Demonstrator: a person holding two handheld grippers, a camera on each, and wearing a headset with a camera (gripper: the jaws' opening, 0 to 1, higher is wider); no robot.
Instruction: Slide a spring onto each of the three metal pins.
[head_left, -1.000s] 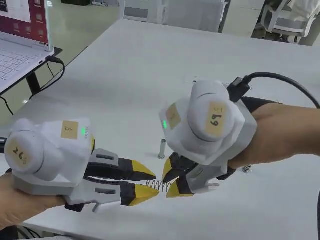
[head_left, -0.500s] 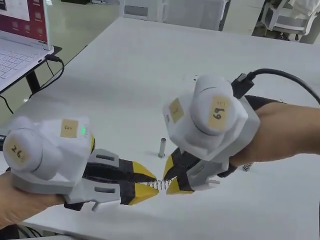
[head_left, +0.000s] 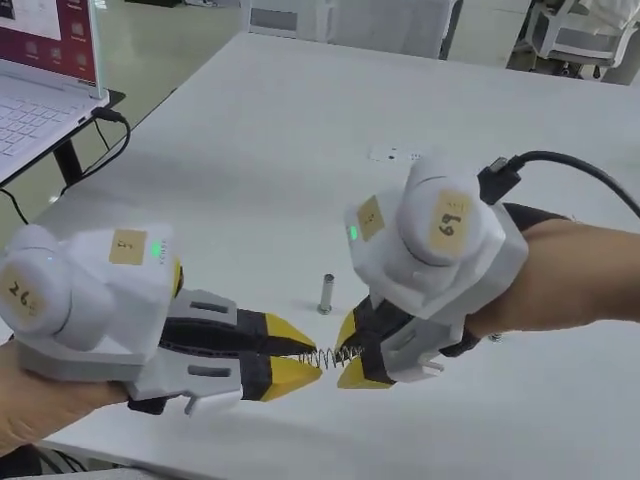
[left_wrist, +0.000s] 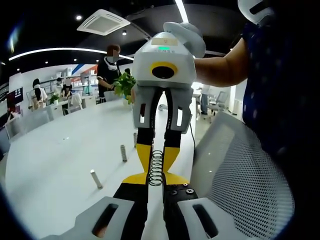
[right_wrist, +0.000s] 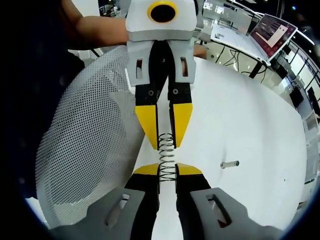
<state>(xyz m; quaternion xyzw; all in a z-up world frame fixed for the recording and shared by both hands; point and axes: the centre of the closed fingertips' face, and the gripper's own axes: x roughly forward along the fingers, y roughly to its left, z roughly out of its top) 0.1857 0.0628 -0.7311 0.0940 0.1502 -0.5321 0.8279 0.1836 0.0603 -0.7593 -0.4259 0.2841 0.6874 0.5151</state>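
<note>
Pulled apart a bit since half a second ago: wider gap now between the left gripper and the right gripper, with the spring strung out longer between them. Back then, nearly tip to tip and the coil bunched up short. Also shifted the right gripper slightly rightward compared with a second ago. Same spot for the pin on the tabletop, though.

Both held low over the near edge of the white tabletop, pointing at each other. Left gripper narrow, yellow tips pinched on one end of the spring. Same deal on the right gripper, nipped down on the other end. Coil up in the air, roughly level, clear of the tabletop. Easy to see from the left gripper view: running straight from that gripper's own jaws into the opposite yellow tips. Same thing mirrored from the right gripper view.

One metal pin standing upright on the tabletop just behind the spring, bare. From the left gripper view, a nearer pin and a farther pin off to the side, apart from each other, both bare too. Can't tell which of those matches the one in the head view. Maybe a third right next to the other gripper, too small to call.

Around the edges: open laptop at the far left, black cable curving off the right gripper's body, white mesh chair beside the tabletop in the right gripper view.
</note>
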